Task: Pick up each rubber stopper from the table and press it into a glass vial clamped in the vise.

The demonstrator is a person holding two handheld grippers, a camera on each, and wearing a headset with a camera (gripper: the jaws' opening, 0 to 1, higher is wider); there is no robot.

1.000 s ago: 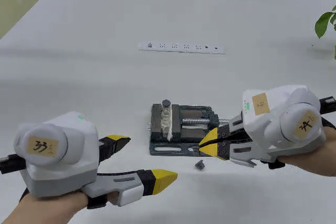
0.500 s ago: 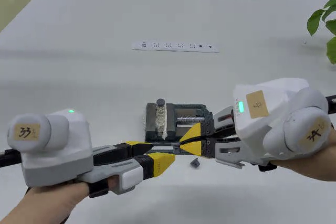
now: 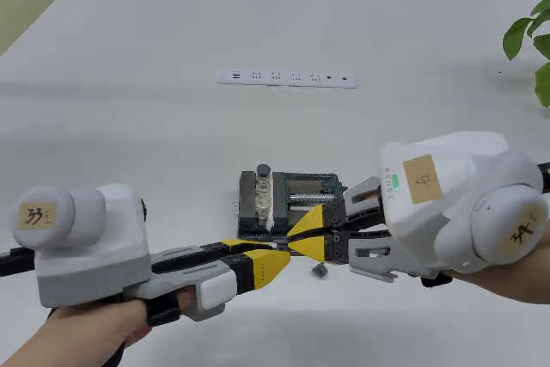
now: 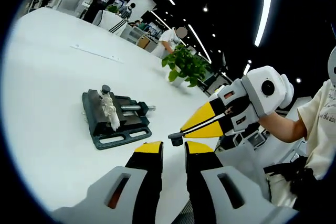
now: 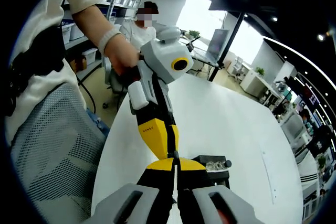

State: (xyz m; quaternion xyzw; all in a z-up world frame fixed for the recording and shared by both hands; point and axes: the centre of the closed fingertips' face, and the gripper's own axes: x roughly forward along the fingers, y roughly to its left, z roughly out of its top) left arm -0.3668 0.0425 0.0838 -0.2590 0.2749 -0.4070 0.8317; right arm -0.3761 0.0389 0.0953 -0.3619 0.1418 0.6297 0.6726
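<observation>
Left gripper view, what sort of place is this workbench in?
Probably an open-plan office or lab: a long white table, a potted plant, ceiling strip lights and other people in the background.

Your desk [image 3: 129, 126]: white, smooth, matt, faint sheen. Vise [image 3: 248, 204]: dark metal, dull painted finish; its screw [image 3: 311, 198] bare, shiny. Glass vial [image 3: 264, 198]: clear, glossy. Rubber stopper [image 4: 176, 139]: dark grey, matt. Your left hand-held gripper [image 3: 271, 253] and right hand-held gripper [image 3: 290, 240]: smooth white plastic shells, slight gloss; black jaws, yellow tips, matt.
</observation>
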